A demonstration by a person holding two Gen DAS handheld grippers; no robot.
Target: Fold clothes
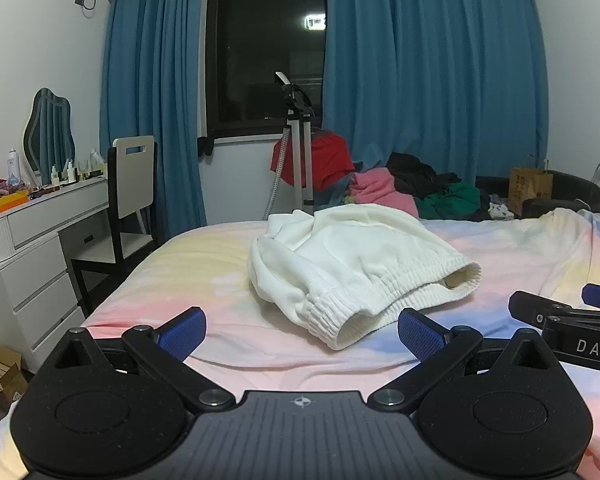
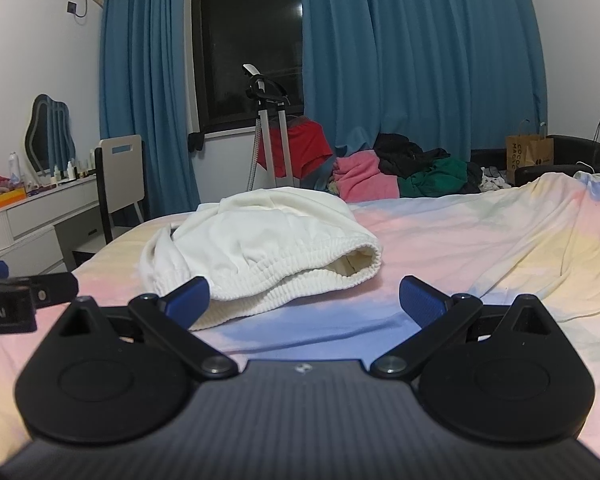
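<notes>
On the bed: crumpled white cotton sweatpants (image 1: 356, 264) lay in a heap at twelve o'clock on the pastel tie-dye bedsheet (image 1: 204, 264), unfolded, elastic waistband nearest.
Left gripper (image 1: 300, 330): jaws released wide, empty, short of the waistband, probably lined up to pinch it.
Right gripper (image 2: 304, 302): jaws released, empty, its left pad overlapping the waistband edge in view; contact unclear.
Stage: folding looked unstarted.

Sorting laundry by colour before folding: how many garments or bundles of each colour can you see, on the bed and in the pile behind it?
White, crumpled on the bed: 1 (white garment)
Red: 1 (red garment)
Pink: 1 (pink garment)
Black: 1 (black garment)
Green: 1 (green garment)
Total: 5. The pile overlaps, so hidden items may be missed.
</notes>
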